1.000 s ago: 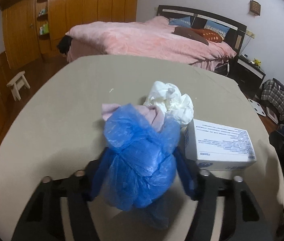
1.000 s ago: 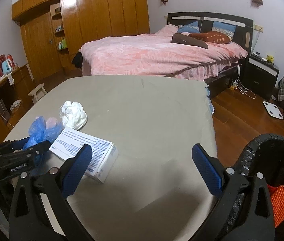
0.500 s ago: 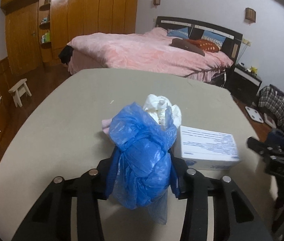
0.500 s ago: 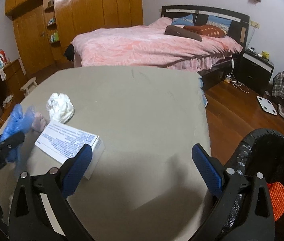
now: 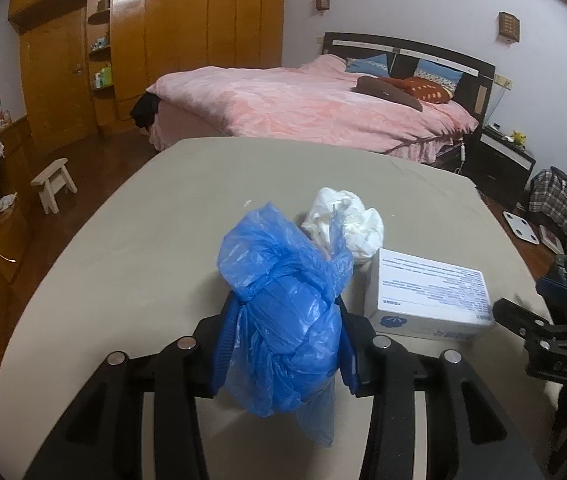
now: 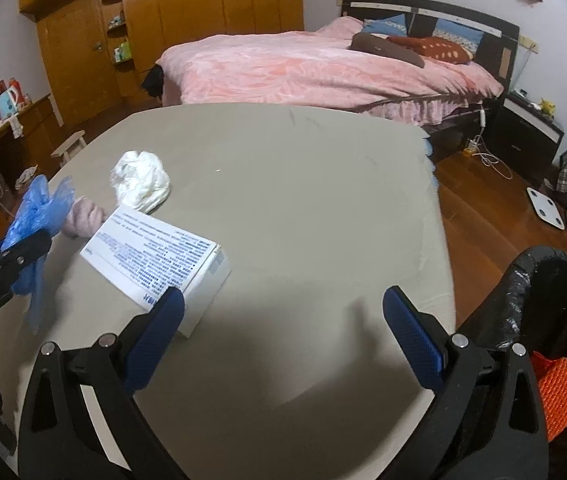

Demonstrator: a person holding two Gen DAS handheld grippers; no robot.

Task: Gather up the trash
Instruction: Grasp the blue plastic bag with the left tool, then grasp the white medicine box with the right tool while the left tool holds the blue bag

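Left tongs (image 5: 285, 342) clamped on blue bag (image 5: 283, 312), jaws just closed in on it, bag lifted off the worktop (image 5: 163, 220). Right tongs (image 6: 283, 320) wide open, empty, hovering over bare worktop just right of the box (image 6: 155, 256). White wad (image 6: 141, 182) just behind the box, pink lump (image 6: 83, 220) to the box's left, touching the worktop. Black bin (image 6: 555, 300) well right of the box, off the worktop's edge, something orange (image 6: 559, 396) inside.

On the table (image 6: 303, 184) we see the box (image 6: 155, 258), the crumpled tissue (image 6: 141, 182) behind it (bed (image 6: 323, 68) beyond), and the bin (image 6: 555, 300) right of the table.
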